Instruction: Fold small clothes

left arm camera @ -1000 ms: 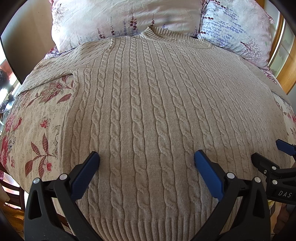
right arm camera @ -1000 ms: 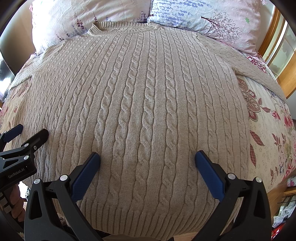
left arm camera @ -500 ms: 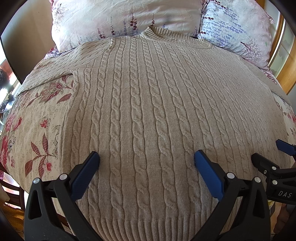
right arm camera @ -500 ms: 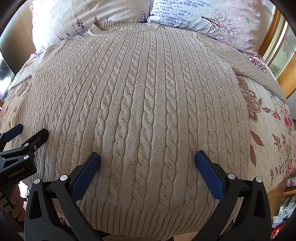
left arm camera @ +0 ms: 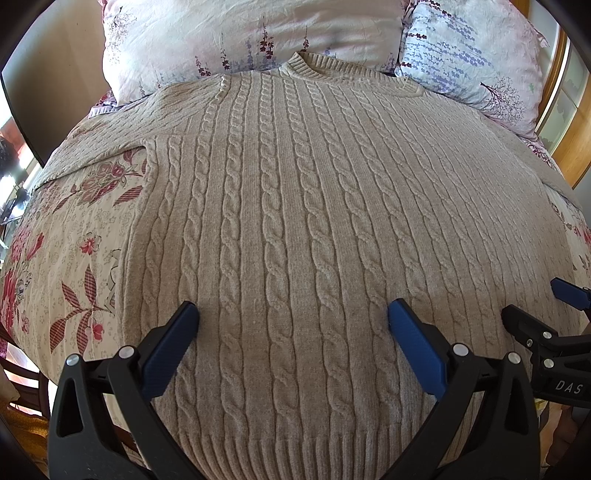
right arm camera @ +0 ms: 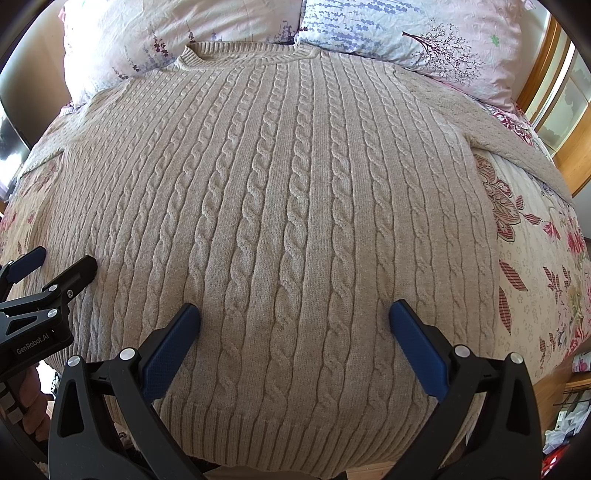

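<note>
Sweater [left arm camera: 295, 229] flat, seemingly under spread fingers [left arm camera: 166, 350]

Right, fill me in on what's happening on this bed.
A person holds a two-finger gripper in each hand over a beige cable-knit sweater spread flat, front up, on a floral bedspread, collar toward the pillows. The left gripper and right gripper are both open, side by side above the lower part of the sweater near its hem, gripping nothing. Both sleeves lie stretched out to the sides. No fold has been made yet.
</note>
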`<state>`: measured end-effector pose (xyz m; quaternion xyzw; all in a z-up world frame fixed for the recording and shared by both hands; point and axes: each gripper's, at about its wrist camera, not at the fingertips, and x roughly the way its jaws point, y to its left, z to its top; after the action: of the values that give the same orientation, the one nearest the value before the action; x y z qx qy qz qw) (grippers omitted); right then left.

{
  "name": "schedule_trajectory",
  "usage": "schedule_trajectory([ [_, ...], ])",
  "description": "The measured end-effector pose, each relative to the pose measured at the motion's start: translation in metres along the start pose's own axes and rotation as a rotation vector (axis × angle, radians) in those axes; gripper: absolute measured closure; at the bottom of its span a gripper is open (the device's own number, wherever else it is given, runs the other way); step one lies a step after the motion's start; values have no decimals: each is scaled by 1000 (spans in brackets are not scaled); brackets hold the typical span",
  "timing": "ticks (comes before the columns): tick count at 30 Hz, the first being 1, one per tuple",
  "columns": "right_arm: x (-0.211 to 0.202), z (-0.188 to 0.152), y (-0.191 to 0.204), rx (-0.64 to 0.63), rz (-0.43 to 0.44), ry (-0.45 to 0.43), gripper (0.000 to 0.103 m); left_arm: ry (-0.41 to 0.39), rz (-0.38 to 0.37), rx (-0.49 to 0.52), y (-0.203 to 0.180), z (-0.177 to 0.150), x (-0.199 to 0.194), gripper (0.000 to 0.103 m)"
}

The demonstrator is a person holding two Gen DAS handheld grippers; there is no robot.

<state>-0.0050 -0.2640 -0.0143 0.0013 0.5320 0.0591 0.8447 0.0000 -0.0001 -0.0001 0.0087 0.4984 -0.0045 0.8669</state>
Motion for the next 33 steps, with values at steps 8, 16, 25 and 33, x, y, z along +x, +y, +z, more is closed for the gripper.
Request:
schedule_trajectory([
  [8,1,1,-1,-6,12,2,1,9,-1,-1,0,-1,1,2],
  [16,-1,2,-6,-16,59,-15,1,37,-5,-3,0,5,4,2],
  [25,-12,26,-61,189,151,-111,4,37,-21,-4,4,22,8,2],
  [33,-12,48,-224,733,245,-242,15,-42,-174,-97,18,57,5,2],
])
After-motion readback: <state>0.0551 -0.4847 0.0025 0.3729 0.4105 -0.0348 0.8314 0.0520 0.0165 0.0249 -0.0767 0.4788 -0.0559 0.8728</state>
